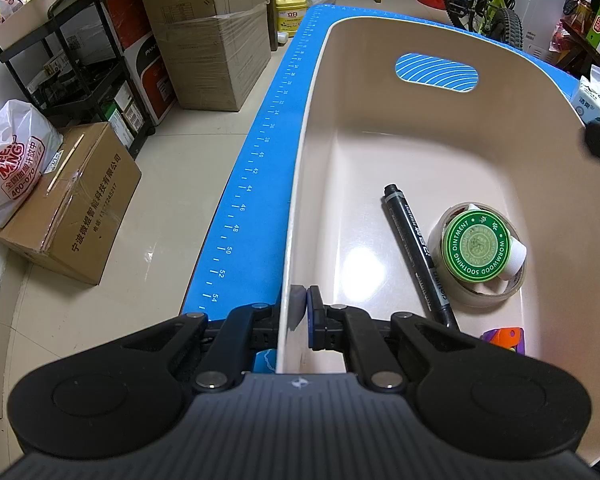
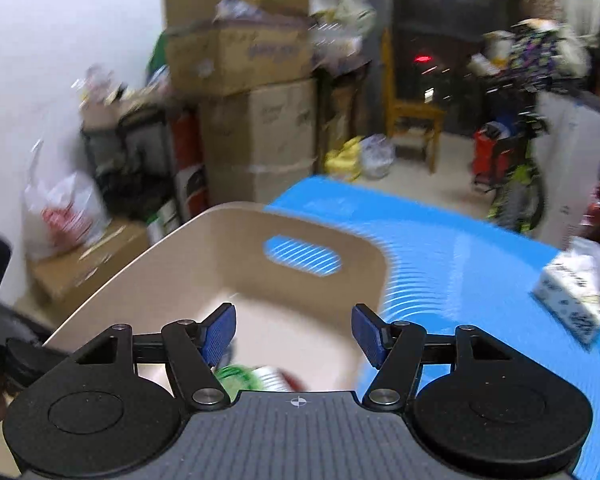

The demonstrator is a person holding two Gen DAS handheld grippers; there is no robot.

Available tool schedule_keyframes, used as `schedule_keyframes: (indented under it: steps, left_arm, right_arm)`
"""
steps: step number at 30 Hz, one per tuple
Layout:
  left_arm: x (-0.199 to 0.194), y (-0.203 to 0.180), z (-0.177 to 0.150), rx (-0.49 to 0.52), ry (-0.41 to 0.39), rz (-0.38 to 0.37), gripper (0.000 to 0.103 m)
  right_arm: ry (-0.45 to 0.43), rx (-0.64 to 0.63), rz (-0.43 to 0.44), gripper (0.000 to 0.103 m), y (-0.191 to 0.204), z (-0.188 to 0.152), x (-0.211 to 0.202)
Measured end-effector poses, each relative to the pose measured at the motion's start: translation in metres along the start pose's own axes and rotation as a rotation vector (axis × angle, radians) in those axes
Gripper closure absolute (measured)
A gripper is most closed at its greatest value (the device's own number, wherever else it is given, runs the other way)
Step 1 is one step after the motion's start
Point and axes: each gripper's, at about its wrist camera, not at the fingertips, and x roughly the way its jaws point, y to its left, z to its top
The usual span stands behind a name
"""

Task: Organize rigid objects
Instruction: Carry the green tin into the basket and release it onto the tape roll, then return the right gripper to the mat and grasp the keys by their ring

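Observation:
A beige plastic bin stands on a blue mat. In the left wrist view it holds a black marker, a clear tape roll with a green-lidded ointment tin on it, and a purple and orange item at the near side. My left gripper is shut on the bin's left wall. My right gripper is open and empty above the bin; this view is blurred. A green and white thing shows below its fingers.
A tissue pack lies on the mat to the right of the bin. Left of the table, cardboard boxes, a plastic bag and a black rack crowd the floor. A bicycle and a wooden chair stand behind.

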Motion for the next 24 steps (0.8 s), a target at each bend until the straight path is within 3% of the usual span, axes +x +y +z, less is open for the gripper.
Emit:
schedule_keyframes:
  steps: [3, 10, 14, 24]
  left_arm:
    - [0.000, 0.000, 0.000, 0.001, 0.000, 0.001, 0.094]
    - [0.000, 0.000, 0.000, 0.001, 0.000, 0.000, 0.094]
    - [0.000, 0.000, 0.000, 0.001, 0.000, 0.000, 0.094]
    - [0.000, 0.000, 0.000, 0.000, 0.000, 0.000, 0.094]
  right_arm:
    - [-0.032, 0.029, -0.080, 0.032, -0.021, -0.002, -0.006]
    - [0.004, 0.107, -0.214, 0.032, -0.070, -0.026, 0.002]
    - [0.060, 0.136, -0.239, 0.032, -0.088, -0.044, 0.019]
    - [0.192, 0.106, -0.256, 0.036, -0.088, -0.081, 0.063]
